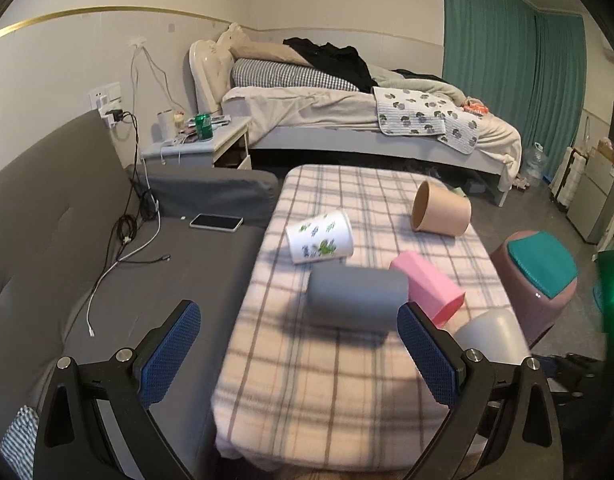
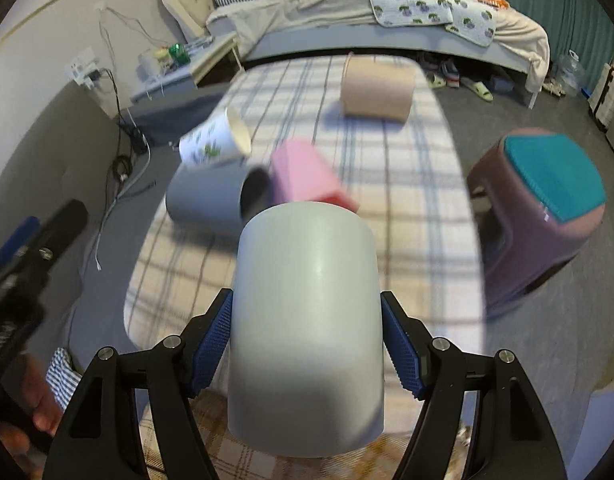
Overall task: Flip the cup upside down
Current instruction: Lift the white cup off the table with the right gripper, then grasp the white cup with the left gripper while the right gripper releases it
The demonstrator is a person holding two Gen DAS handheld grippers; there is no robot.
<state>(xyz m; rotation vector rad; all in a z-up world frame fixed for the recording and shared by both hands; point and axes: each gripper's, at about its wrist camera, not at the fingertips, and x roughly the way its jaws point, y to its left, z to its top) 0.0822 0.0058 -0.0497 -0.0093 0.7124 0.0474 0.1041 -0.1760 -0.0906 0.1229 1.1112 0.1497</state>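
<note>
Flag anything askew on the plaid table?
Four cups lie tipped on their sides: floral cup, tan cup, grey cup, pink cup. The right hand-held gripper holds a white cup.

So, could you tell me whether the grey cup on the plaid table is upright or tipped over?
Tipped over. The grey cup lies on its side on the plaid table, its dark open mouth facing sideways toward the pink cup.

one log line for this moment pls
right gripper: shut on white cup | left gripper: open, empty | grey cup, pink cup: lying on side
</note>
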